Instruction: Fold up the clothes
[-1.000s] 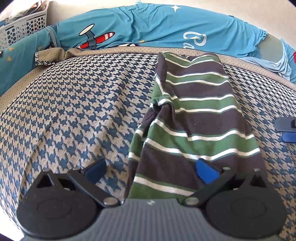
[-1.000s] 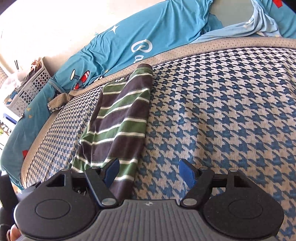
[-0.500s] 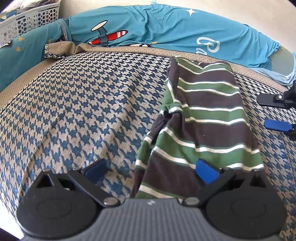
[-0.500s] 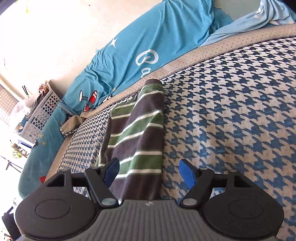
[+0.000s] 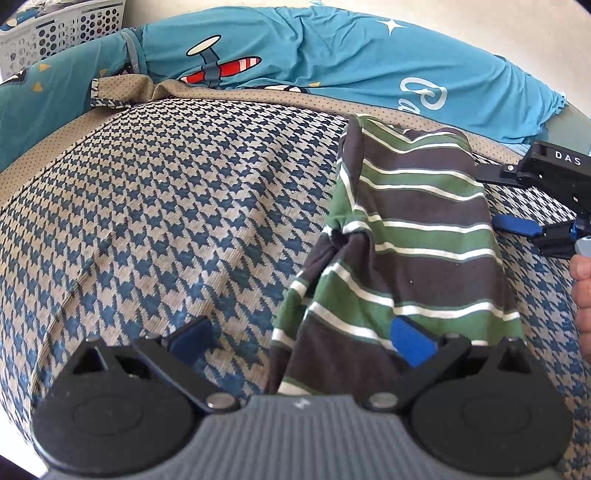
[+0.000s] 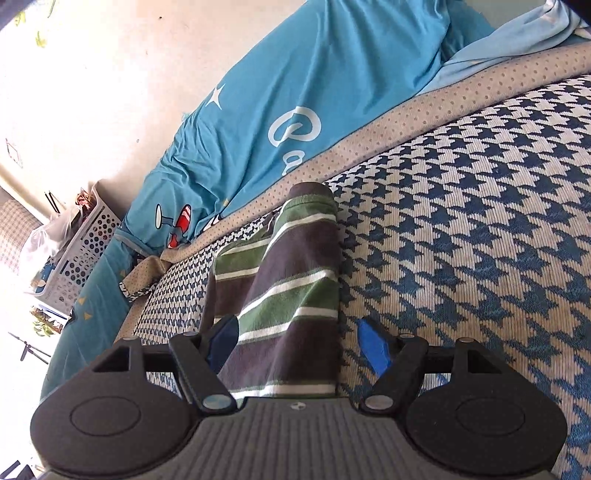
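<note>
- The striped shirt, in green, dark grey and white bands, lies on the bed, on the houndstooth cover, with its far end near the dotted beige border below the blue bedding.
- It is already narrowed into a long strip: one long side looks doubled over, with a bunched tuck part-way down its left edge in the left wrist view. I judge the lengthwise folds done, or nearly so.
- The strip is still at full length; no crosswise fold shows, so by my reading the end-to-end folding remains, and the rumpled tuck may want smoothing first.
- The left tool has its jaws spread; the near end of the shirt lies under its right finger and the bare cover under its left. Nothing is pinched.
- The right tool is also spread wide, straddling the shirt's right-hand long edge: cloth lies between the jaws but the pads do not press it. In the left wrist view it reaches in from the right, just beside that edge.
- A hand shows at the right margin of the left wrist view.
- A white laundry basket stands beyond the bed; what it contains I cannot make out.
</note>
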